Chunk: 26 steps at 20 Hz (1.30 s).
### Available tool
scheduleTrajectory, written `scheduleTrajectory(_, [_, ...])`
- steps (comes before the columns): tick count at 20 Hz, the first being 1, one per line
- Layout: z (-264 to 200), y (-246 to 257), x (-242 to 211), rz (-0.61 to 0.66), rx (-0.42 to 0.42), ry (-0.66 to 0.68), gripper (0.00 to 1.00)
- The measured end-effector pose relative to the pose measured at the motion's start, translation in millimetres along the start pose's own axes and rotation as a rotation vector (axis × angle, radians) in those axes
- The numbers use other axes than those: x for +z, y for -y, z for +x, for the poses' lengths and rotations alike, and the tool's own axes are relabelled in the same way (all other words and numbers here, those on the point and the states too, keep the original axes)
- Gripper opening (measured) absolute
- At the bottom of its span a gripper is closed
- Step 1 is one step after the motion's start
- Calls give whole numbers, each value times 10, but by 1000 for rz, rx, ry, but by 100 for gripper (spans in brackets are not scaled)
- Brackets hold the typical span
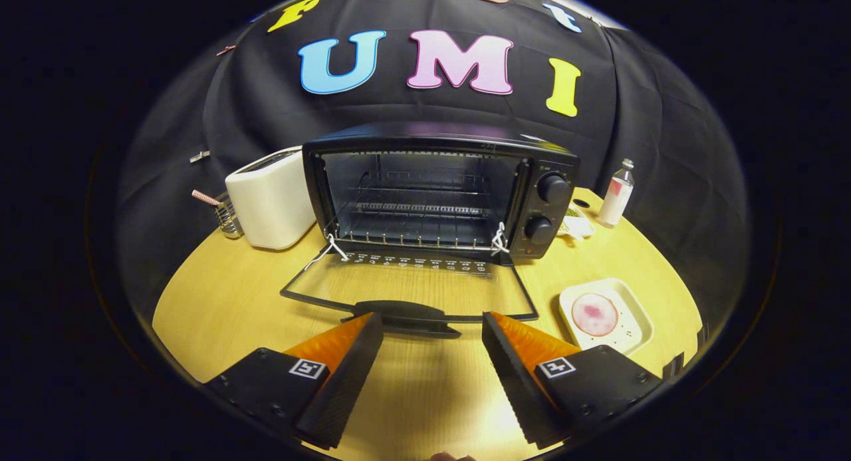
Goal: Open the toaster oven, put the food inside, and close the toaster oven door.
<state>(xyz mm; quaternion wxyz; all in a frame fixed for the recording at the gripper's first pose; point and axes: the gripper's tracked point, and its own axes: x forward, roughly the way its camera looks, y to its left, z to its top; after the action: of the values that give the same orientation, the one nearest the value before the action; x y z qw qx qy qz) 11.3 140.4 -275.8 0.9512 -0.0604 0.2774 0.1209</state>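
On the wooden surface (219,314) the toaster oven (439,191) stands open beyond the tool (432,328), its glass door (412,288) folded flat, handle just ahead of the fingertips. Right of the tool, a small plate (635,331) carries round pink food (594,313), well apart from the wide-spread, empty fingers. No brand lettering is legible.

This is a staged recording booth got up as a kitchen corner, not a lived-in home. A black cloth wall (266,108) hangs close behind a round wooden table (219,301) set with kitchen things: a toaster oven (552,161) with its door (405,288) down, a white toaster (269,198), a bottle (616,193) and a plate (635,314). The gripper (432,328) hangs over the table with its fingers spread, holding nothing.
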Motion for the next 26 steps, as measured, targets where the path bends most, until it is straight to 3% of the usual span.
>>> scheduleTrajectory(8, [-420, 1027, 115, 47, -41, -27, 99])
scheduleTrajectory(14, [-460, 1957, 336, 69, -45, -64, 99])
scheduleTrajectory(20, [-239, 2555, 236, 142, -2, -174, 100])
scheduleTrajectory(26, [48, 2855, -30, 130, 74, -280, 100])
